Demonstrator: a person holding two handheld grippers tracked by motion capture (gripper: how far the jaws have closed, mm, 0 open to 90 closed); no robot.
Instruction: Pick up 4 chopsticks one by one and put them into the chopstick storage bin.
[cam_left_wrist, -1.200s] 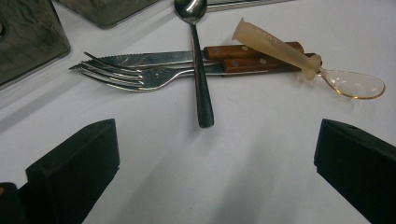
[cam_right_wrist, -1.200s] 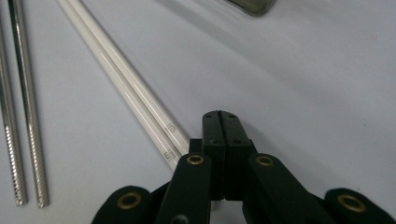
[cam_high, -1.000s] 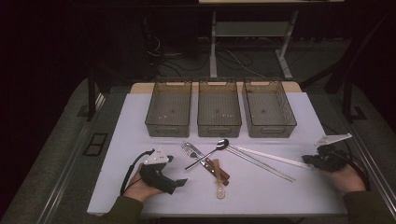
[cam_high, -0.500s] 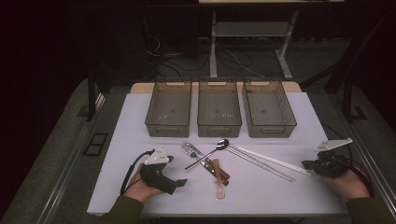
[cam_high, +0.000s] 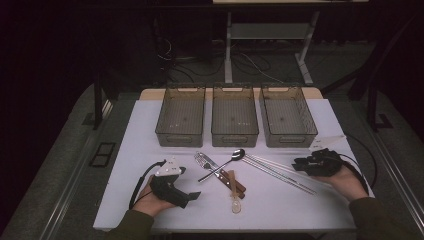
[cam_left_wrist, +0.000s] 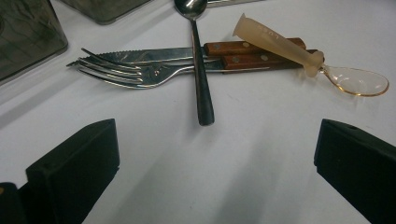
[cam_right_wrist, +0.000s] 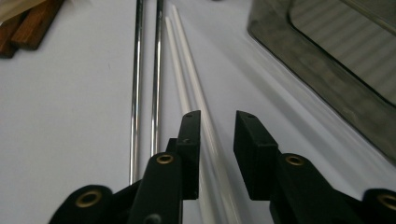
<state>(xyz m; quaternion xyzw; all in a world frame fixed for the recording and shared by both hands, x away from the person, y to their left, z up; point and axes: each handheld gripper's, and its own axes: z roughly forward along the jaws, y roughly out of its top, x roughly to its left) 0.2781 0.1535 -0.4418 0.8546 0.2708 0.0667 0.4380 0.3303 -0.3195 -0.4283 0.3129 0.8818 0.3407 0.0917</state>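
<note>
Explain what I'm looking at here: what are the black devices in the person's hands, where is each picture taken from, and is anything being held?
A person sits at a white table with hand-held tongs in each hand. The high view looks down from above; the other two pictures come from cameras riding on each tool.

On the table stand three clear bins in a row. In front of them lies cutlery: a fork, wooden-handled knives, a metal spoon, a clear plastic spoon, metal chopsticks and white chopsticks.

The left tongs stand wide open, facing the pile and holding nothing. The right tongs have just been opening; they sit partly open at the near ends of the white chopsticks, not pressing on them. So nothing is held.
</note>
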